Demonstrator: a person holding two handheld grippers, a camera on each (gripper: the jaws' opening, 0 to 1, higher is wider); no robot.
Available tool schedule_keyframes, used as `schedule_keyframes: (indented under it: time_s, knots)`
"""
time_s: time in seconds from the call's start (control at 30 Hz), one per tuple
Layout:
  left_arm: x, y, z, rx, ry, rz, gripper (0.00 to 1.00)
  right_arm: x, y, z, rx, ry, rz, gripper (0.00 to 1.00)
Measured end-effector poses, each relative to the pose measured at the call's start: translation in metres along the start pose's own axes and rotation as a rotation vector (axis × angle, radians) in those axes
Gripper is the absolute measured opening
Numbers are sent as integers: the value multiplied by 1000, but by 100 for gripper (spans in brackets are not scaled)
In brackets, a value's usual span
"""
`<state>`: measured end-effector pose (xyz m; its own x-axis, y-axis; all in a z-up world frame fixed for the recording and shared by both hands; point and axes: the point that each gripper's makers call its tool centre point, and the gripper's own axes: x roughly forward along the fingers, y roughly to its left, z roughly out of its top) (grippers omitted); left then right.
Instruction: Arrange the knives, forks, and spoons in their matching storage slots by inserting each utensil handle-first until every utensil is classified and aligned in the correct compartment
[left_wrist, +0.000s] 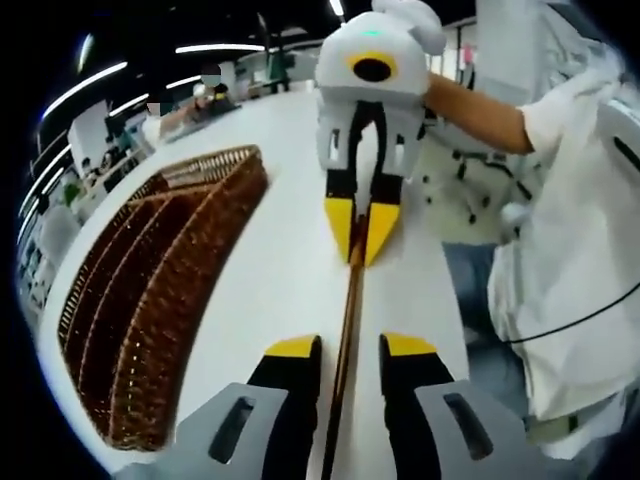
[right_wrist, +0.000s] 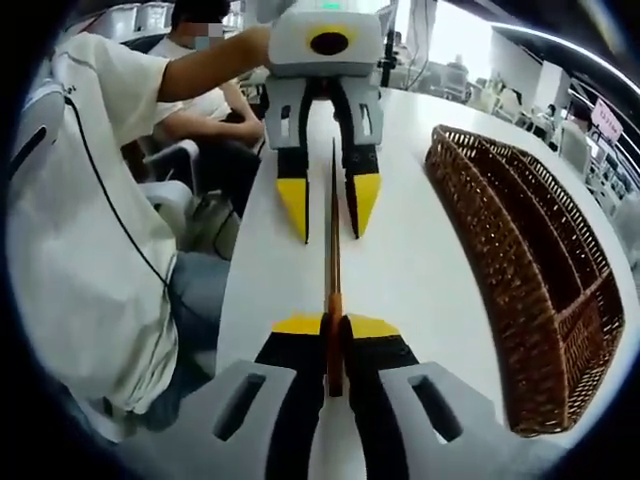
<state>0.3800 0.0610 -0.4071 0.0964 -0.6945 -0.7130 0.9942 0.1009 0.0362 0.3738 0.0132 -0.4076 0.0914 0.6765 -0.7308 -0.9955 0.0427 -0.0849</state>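
In the left gripper view, your left gripper (left_wrist: 350, 352) rises from six o'clock with its jaws parted, straddling a thin copper-coloured utensil (left_wrist: 347, 330) without touching it. The utensil's long axis runs from six towards twelve o'clock, up to your right gripper (left_wrist: 362, 232), whose yellow tips pinch its far end. The wicker organiser (left_wrist: 150, 300) lies at nine o'clock on the white table (left_wrist: 280, 270), apart from everything (its slots look unfilled).

In the right gripper view, the right gripper (right_wrist: 335, 328) is clenched on the utensil (right_wrist: 333, 250), which points straight to twelve o'clock, between the released jaws of the left gripper (right_wrist: 332, 208). The organiser (right_wrist: 530, 270) sits at three o'clock. This looks like a handover, probably to regrip for handle-first insertion; which end is the handle I cannot tell.
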Motion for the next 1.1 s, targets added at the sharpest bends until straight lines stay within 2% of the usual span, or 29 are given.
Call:
schedule_keyframes:
  time_s: [0.07, 0.13, 0.4, 0.43, 0.47, 0.5, 0.77, 0.9, 0.97, 1.1]
  knots:
    - [2, -1, 1, 7, -6, -7, 15, 0, 0, 0, -12, -1, -5, 5]
    - [3, 0, 2, 4, -10, -8, 5, 0, 0, 1, -14, -8, -11, 5]
    - [2, -4, 5, 56, -22, -24, 4, -1, -1, 2, 12, -31, -7, 6]
    - [1, -2, 7, 51, -31, -13, 4, -2, -2, 1, 8, -31, -11, 7]
    - [0, -6, 12, -12, -54, -42, 4, -2, -2, 1, 31, -30, -2, 7]
    - [-1, -6, 13, -37, -62, -51, 4, -2, -1, 1, 29, -29, 1, 7]
    - [-6, -5, 21, -17, -66, -47, 3, -1, -2, 2, 36, -34, 22, 8]
    - [-8, -6, 23, -15, -68, -51, 4, 0, 1, 3, 29, -21, 28, 6]
    - [-7, -6, 22, -6, -64, -51, 4, 0, 2, 3, -32, -10, 18, 5]
    - [-4, -6, 18, -13, -57, -45, 4, 0, 3, 3, -60, -2, -6, 5]
